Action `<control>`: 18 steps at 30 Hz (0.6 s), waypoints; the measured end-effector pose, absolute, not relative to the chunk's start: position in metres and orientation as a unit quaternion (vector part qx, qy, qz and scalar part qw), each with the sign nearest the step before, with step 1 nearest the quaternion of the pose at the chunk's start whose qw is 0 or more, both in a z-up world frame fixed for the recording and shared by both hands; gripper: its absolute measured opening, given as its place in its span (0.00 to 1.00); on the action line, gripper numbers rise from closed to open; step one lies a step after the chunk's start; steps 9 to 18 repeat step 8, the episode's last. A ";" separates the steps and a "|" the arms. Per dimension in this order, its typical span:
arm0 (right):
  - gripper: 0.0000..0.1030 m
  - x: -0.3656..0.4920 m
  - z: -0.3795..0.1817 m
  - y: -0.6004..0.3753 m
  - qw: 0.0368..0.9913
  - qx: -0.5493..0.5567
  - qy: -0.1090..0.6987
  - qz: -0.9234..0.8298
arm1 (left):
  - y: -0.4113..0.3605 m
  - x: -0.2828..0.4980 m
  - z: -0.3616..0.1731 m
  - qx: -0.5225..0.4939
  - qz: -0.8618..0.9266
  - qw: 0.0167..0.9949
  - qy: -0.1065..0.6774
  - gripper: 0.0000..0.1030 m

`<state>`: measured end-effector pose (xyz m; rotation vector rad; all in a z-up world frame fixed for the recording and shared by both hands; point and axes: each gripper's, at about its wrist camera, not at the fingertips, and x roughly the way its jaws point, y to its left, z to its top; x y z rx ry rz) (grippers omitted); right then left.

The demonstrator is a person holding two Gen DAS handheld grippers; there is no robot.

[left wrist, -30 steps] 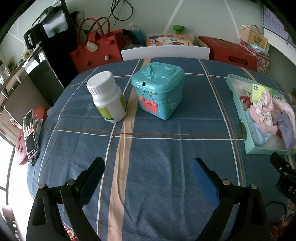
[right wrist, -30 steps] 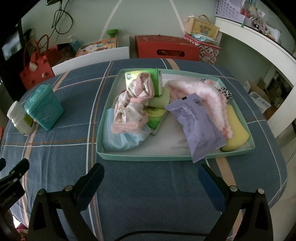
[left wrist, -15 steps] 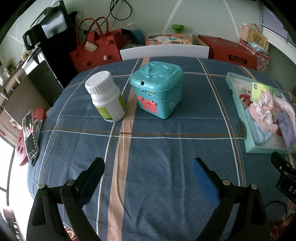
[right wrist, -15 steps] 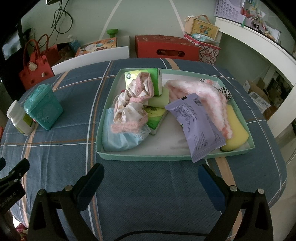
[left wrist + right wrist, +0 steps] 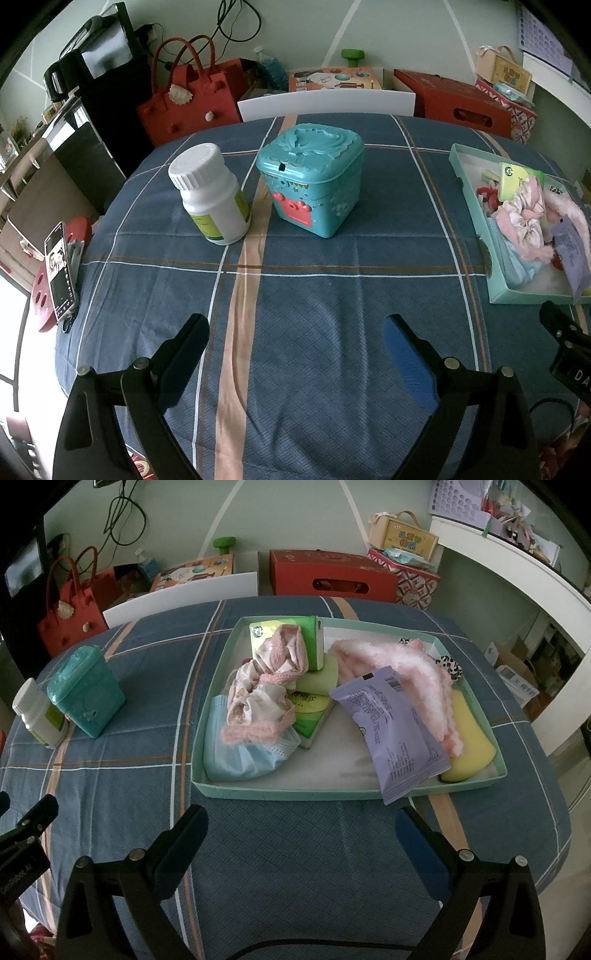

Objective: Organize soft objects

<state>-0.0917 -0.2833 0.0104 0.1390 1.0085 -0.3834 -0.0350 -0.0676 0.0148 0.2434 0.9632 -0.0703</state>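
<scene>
Two sets of tongs hang low over the blue plaid-clothed surface [image 5: 295, 849], both spread wide and holding nothing. The left tongs [image 5: 295, 343] face a white plastic pill bottle with a ribbed cap [image 5: 208, 194] and a teal square plastic box with an embossed lid [image 5: 312, 177], which stand just beside each other near the far middle. The right tongs [image 5: 301, 830] face the shallow mint-green cardboard tray [image 5: 295, 794], just short of its near wall.

All the soft things lie heaped inside that tray: a pale blue face mask [image 5: 243, 753] at the near left corner, a pink-trimmed floral fabric scrunchie [image 5: 258, 705] lying on it, a fluffy pink plush band [image 5: 406, 668] draped across a yellow sponge [image 5: 469, 738], green tissue packs [image 5: 288, 642], and a lilac foil wet-wipe packet [image 5: 395, 731] whose corner overhangs the front wall.

Judging by the layout, the hard containers were likely left apart on purpose, so the tray gathers only pliable items. The tongs' wide stance suits a bulky, yielding grab, or a finished sort; I cannot tell which.
</scene>
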 end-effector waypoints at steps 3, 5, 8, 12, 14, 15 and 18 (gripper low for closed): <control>0.99 -0.091 0.010 -0.282 0.855 0.066 0.480 -0.183 | -0.068 -0.037 0.016 0.117 -0.033 0.880 0.458 0.92; 1.00 -0.092 0.011 -0.283 0.856 0.066 0.480 -0.182 | -0.069 -0.038 0.017 0.119 -0.033 0.882 0.455 0.92; 1.00 -0.091 0.011 -0.282 0.856 0.066 0.480 -0.182 | -0.071 -0.038 0.018 0.121 -0.035 0.882 0.455 0.92; 1.00 -0.091 0.011 -0.282 0.856 0.066 0.480 -0.182 | -0.071 -0.038 0.018 0.121 -0.035 0.882 0.455 0.92; 1.00 -0.091 0.011 -0.282 0.856 0.066 0.480 -0.182 | -0.071 -0.038 0.018 0.121 -0.035 0.882 0.455 0.92; 1.00 -0.091 0.011 -0.282 0.856 0.066 0.480 -0.182 | -0.071 -0.038 0.018 0.121 -0.035 0.882 0.455 0.92; 1.00 -0.091 0.011 -0.282 0.856 0.066 0.480 -0.182 | -0.071 -0.038 0.018 0.121 -0.035 0.882 0.455 0.92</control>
